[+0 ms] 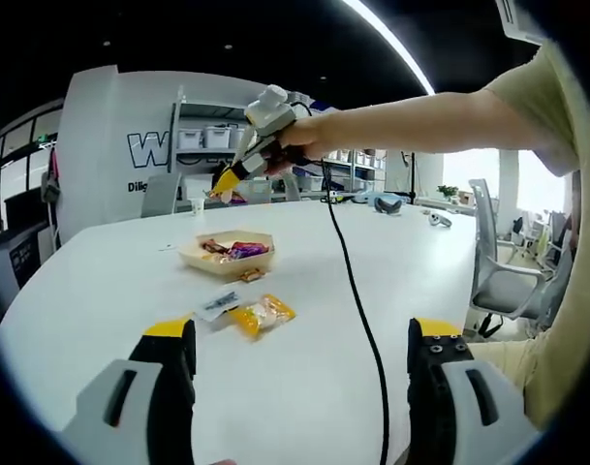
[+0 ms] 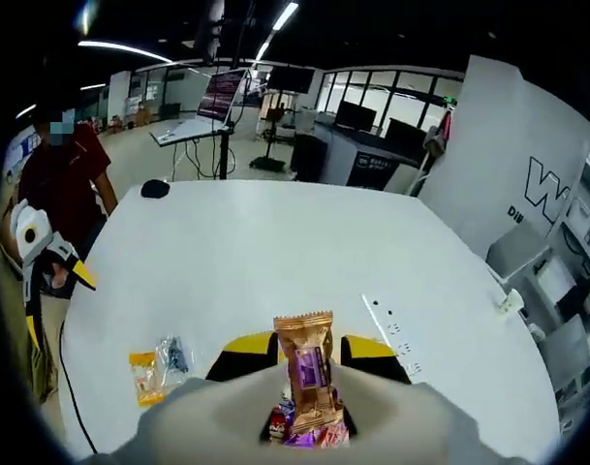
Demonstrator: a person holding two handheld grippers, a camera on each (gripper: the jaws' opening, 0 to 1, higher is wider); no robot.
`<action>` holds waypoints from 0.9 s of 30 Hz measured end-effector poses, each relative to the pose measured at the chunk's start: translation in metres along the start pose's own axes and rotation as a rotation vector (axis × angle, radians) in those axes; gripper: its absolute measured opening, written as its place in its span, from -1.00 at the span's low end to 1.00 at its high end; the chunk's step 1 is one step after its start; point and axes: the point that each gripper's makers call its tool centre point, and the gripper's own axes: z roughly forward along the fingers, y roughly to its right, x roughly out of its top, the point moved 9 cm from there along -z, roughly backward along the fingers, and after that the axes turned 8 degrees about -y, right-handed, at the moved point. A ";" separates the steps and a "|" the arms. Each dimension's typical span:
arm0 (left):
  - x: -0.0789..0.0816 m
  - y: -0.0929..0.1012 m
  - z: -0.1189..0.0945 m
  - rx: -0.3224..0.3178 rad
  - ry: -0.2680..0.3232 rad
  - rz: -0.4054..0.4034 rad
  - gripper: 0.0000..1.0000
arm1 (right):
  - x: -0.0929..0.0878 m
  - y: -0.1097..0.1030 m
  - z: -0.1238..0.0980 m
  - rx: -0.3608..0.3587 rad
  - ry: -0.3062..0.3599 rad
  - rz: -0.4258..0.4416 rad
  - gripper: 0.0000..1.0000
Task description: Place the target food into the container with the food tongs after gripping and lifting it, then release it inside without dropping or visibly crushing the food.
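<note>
above the container (image 1: 232,254) on the white table (image 1: 101,291), the right gripper (image 2: 309,360) is clamping a brown snack packet (image 2: 306,366) ready for release, while the left gripper (image 1: 299,354) is idling, jaws wide apart.

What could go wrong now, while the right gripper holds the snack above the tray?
1. The right gripper pinches only the lower part of the snack, so it may slip and fall before release.
2. The tray is shallow and already holds wrapped snacks; a drop from this height may bounce out onto the table.
3. The black cable lies near the tray; moving the arm may drag it against the tray.
</note>
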 end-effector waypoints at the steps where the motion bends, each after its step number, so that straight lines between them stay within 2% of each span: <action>1: 0.000 0.000 0.000 0.001 0.000 0.002 0.77 | 0.001 0.001 0.000 -0.003 0.006 0.008 -0.56; 4: 0.000 -0.002 -0.002 0.006 0.001 0.001 0.77 | 0.005 0.004 0.001 -0.005 0.014 0.014 -0.56; 6: 0.000 -0.003 -0.003 0.010 0.001 0.003 0.77 | 0.007 0.005 0.001 -0.041 -0.002 -0.024 -0.57; 13: 0.000 -0.005 -0.005 0.015 0.002 0.003 0.77 | 0.012 0.003 0.001 -0.026 0.011 -0.010 -0.57; 27: 0.002 -0.002 -0.003 0.008 0.005 0.004 0.77 | 0.001 -0.002 0.001 0.008 -0.013 0.022 -0.56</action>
